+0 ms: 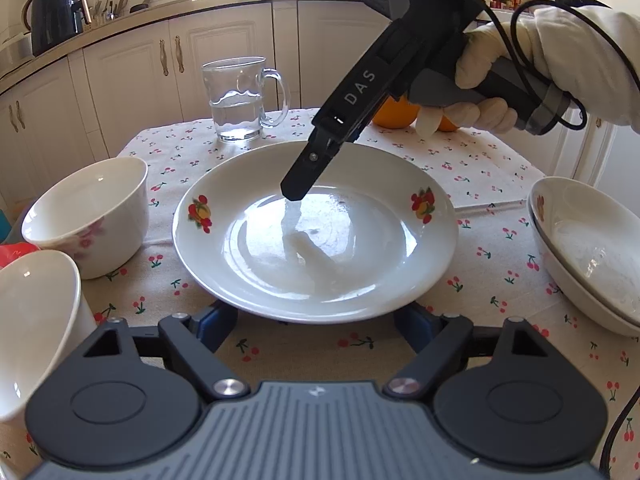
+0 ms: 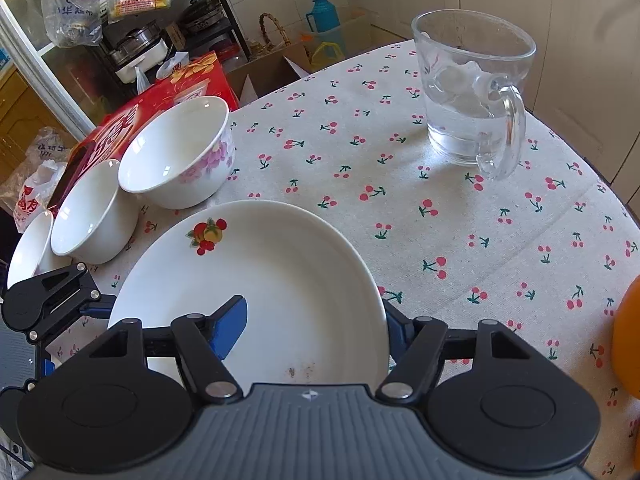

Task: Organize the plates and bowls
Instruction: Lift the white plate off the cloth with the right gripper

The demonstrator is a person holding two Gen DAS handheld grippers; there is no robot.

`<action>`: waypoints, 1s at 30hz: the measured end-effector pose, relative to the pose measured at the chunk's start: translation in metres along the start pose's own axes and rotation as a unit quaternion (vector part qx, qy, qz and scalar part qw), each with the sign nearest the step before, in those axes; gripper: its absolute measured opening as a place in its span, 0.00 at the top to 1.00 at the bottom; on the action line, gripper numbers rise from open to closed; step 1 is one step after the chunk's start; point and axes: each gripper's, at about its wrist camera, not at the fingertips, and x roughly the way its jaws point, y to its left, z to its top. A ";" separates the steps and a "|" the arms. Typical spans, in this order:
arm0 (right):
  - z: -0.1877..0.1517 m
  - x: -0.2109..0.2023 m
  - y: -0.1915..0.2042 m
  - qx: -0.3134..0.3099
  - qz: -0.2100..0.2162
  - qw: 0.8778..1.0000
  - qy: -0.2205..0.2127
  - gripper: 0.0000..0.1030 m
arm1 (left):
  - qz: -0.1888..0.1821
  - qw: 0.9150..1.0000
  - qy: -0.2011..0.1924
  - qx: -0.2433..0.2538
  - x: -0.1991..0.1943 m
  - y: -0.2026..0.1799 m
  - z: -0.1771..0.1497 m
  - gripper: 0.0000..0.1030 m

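Glazed plate [image 2: 260, 280], centre frame: stiff, slippery, breakable; best taken at rim. Right hand-held gripper [image 2: 312, 328] straddling rim, contact unclear; left hand-held gripper [image 1: 316, 320] likewise.

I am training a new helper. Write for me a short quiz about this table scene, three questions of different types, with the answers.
1. True or false: the mug is empty.
2. Fill in: the cloth has a print of small red ____.
3. Choose one: the tip of the right gripper comes down onto
A. the mug
B. the plate
C. the cloth

Key: 1 false, it holds water; 2 cherries; 3 B.
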 end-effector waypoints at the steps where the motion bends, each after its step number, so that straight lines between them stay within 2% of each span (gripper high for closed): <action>1: 0.000 0.000 0.000 0.001 0.001 1.000 0.000 0.27 | -0.001 1.000 0.001 0.001 0.000 0.000 0.000 0.17; 15: -0.013 -0.013 0.006 0.023 0.013 1.000 0.000 0.27 | -0.015 0.999 0.020 0.024 -0.009 -0.004 0.000 0.18; 30: -0.052 -0.056 0.044 0.046 -0.001 0.999 -0.023 0.26 | -0.048 0.997 0.023 0.061 -0.050 -0.022 -0.005 0.18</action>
